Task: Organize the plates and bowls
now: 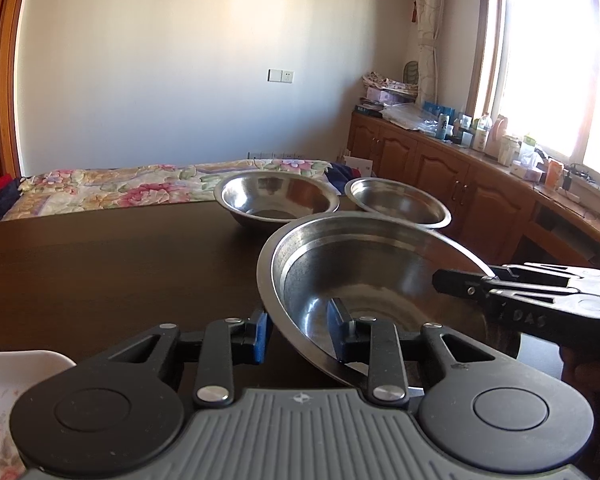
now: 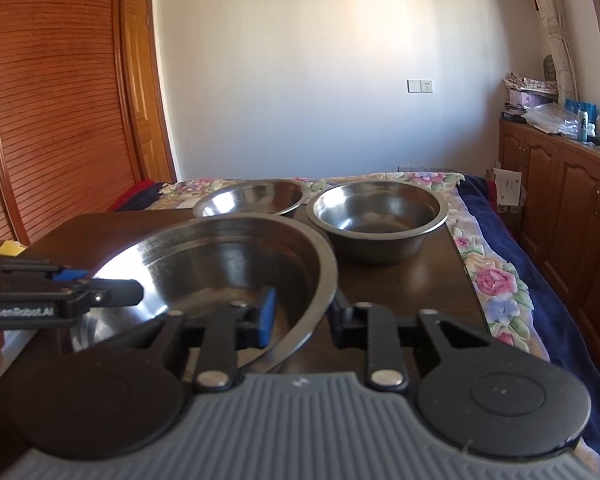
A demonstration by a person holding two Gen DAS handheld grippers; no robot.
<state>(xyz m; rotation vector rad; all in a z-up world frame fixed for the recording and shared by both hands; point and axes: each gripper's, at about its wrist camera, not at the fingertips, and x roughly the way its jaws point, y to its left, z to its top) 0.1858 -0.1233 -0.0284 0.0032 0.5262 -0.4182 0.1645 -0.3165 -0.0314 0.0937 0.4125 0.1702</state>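
**Two grippers hold one steel bowl by opposite rims above a dark table**

A wide, shallow stainless-steel bowl (image 1: 364,280) sits at the near middle of a dark wooden table (image 1: 100,264), and appears lifted or tilted, though its underside is hidden. The left gripper (image 1: 298,330) straddles its near-left rim, one blue-padded finger outside the wall and one inside; the jaws look clamped on the rim, though contact is not fully clear. The right gripper (image 2: 302,314) straddles the opposite rim the same way, seemingly gripping it too.

Farther back stand two more steel bowls, just beside each other: a broad one (image 2: 252,198) on the left and a deeper, straight-sided one (image 2: 376,216) on the right. A floral bedspread (image 1: 140,188) lies beyond the table.

The step in hand seems to be carrying the big bowl for stacking. Next would likely call for moving both grippers together, keeping the bowl level, and setting it by or under the far bowls.
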